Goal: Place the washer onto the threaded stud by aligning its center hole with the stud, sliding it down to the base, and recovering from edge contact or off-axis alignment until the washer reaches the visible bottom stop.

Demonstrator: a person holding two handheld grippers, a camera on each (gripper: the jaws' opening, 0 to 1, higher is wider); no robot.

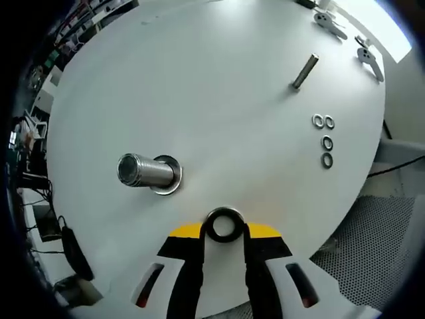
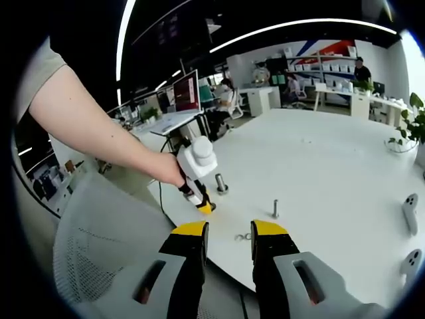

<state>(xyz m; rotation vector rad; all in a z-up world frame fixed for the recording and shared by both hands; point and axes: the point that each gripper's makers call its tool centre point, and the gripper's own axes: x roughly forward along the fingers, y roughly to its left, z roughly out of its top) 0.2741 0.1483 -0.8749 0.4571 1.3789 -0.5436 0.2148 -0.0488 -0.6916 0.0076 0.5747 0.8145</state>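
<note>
White laminate forms the round table, on which two studs are counted in the left gripper view: a thick threaded stud standing upright on a base flange, its long axis running toward the camera, and a thin stud farther off. Four spare washers are seen lying flat beside the thin stud. One washer is clamped between the jaws of the left gripper, its hole facing the camera, apart from the thick stud. The right gripper is held with jaws parted, nothing between them.
</note>
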